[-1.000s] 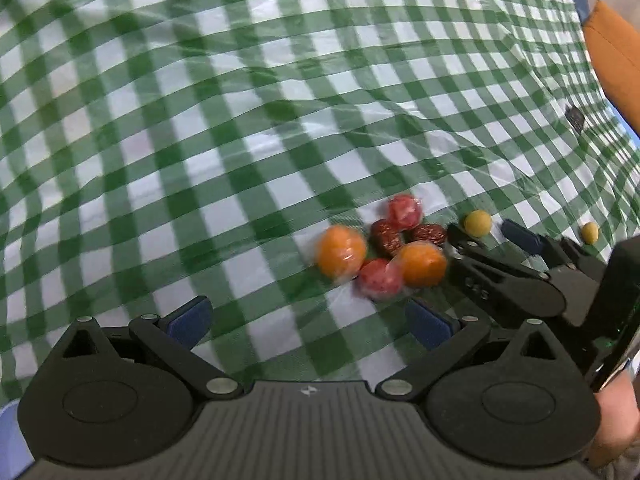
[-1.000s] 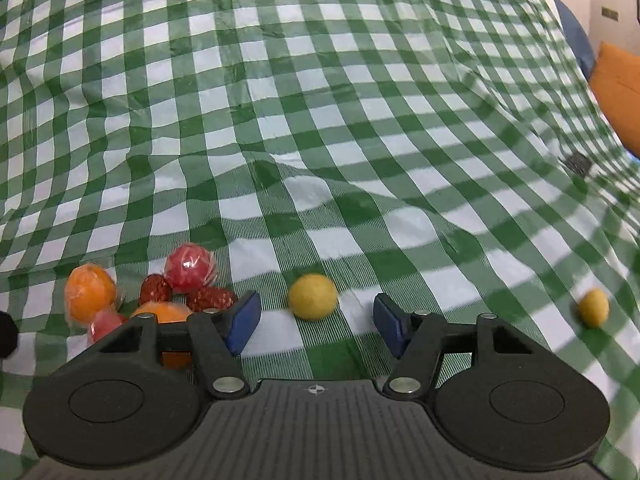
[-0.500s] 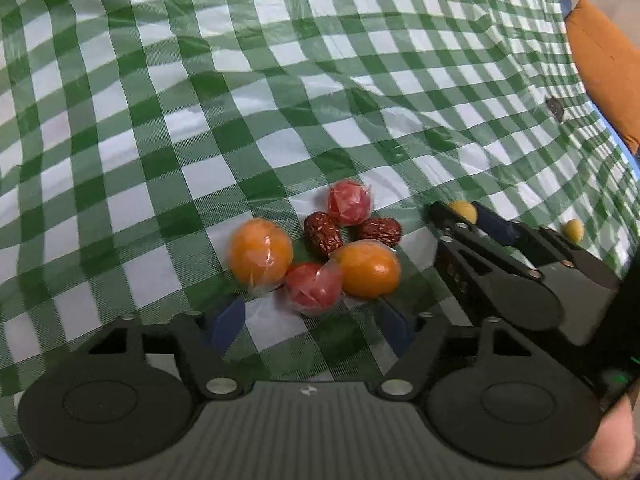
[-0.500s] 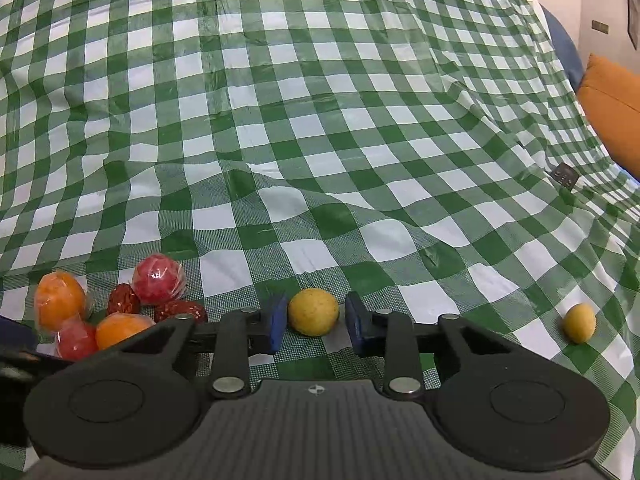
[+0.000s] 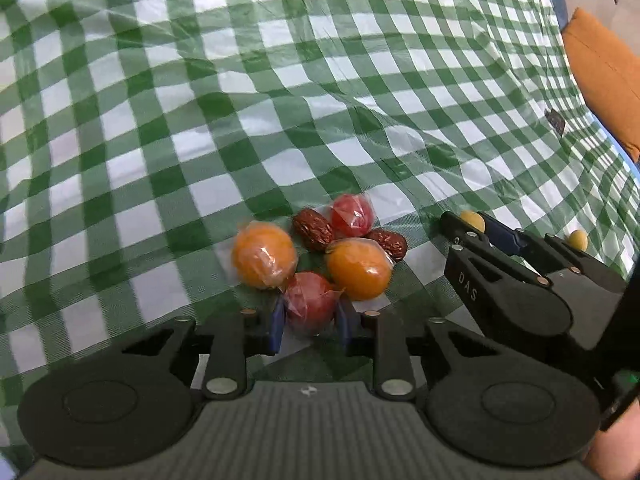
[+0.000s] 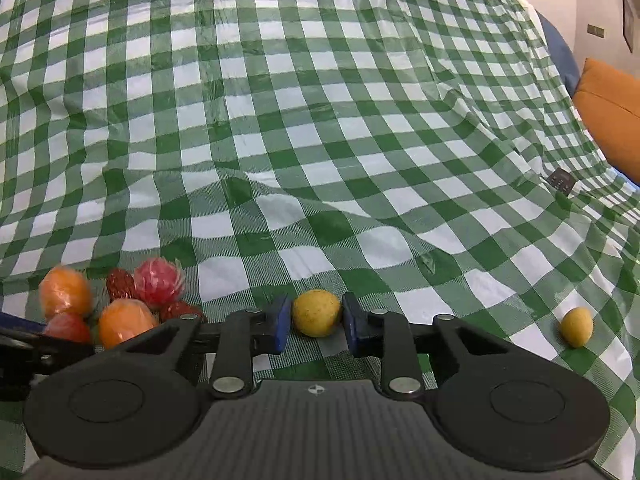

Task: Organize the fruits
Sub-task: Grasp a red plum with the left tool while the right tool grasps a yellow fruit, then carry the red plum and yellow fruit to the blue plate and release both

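Left wrist view first: nearest us, our left tool [image 5: 310, 322] is clenched on a wrapped red fruit [image 5: 310, 304], its blue pads pressing both sides after just closing in. Touching that fruit at eleven o'clock sits a wrapped orange fruit [image 5: 264, 254], and at one o'clock a second wrapped orange fruit [image 5: 358, 268]. Beyond them lie two dark red dates [image 5: 314, 234], one at twelve and one behind the second orange, with another wrapped red fruit [image 5: 352, 216] just past them. All rest on the green checked cloth [image 5: 280, 100]. At three o'clock our right tool [image 5: 474, 226] reaches in from the side.

From the right wrist view, our right tool [image 6: 316, 320] grasps a yellow fruit [image 6: 316, 312] between its blue pads, which have just been closing on it; the fruit sits on the cloth [image 6: 320, 120]. At nine o'clock the cluster of wrapped fruits [image 6: 120, 304] shows, well apart from it. At three o'clock a smaller yellow fruit [image 6: 576, 326] lies alone. Far off at two o'clock we see a small dark tag [image 6: 562, 180] on the cloth and an orange cushion [image 6: 612, 120] beyond its edge.
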